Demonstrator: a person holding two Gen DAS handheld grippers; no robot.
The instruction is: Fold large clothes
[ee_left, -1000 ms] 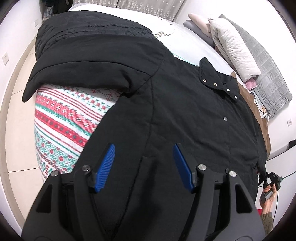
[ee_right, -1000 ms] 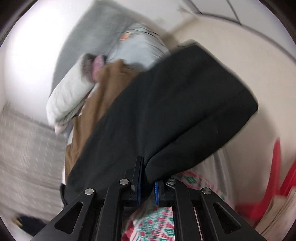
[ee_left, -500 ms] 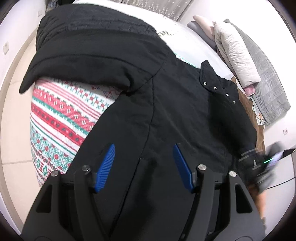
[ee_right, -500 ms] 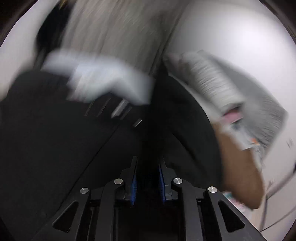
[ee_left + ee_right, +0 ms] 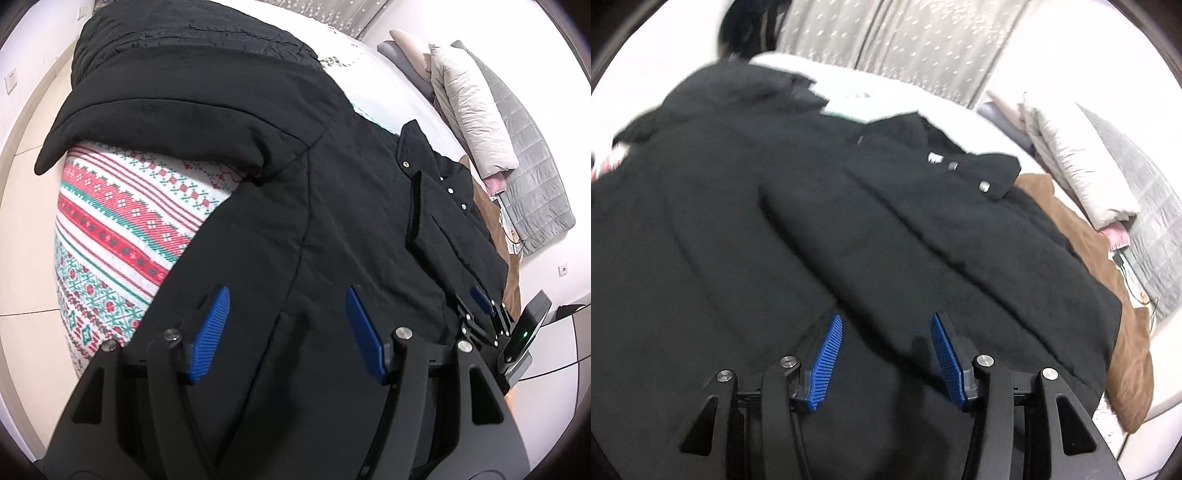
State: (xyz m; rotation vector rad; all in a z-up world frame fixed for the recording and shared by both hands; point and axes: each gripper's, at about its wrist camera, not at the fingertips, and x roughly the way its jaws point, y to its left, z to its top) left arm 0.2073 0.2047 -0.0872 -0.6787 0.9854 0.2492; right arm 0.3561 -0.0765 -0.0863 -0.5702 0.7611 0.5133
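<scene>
While both grippers hang over the black padded coat with metal snaps [image 5: 332, 206], neither has hold of it. Left gripper [image 5: 288, 332] stands well apart in the jaws, blue ribbed pads [image 5: 212, 332] clear of the cloth, nothing between them but coat surface below. Right gripper [image 5: 886, 360] has just been opening; its jaws now stand about half apart and the pads do not press on anything, with the folded-over sleeve [image 5: 923, 236] lying free just ahead of them.

Coat lies spread on the red, green and white patterned knit blanket [image 5: 122, 221] over the bed, front down toward the camera, collar flap with snaps [image 5: 967, 173] at the far side of the coat. Right sleeve is laid diagonally across the coat body. Left sleeve [image 5: 166, 114] is not yet folded; it stretches out past the coat's left edge and hangs over the blanket. Beyond the coat: brown garment [image 5: 1123, 295] under its right edge, pale quilted pillow [image 5: 469, 118] and grey quilted cover [image 5: 532, 173] further off.

Judgement: one sleeve in, other sleeve next. To do it well, pinch the left sleeve near the cuff, lift it clear, lay it flat across the coat body alongside the first sleeve, and flatten any bunching at the shoulder before folding the body.
</scene>
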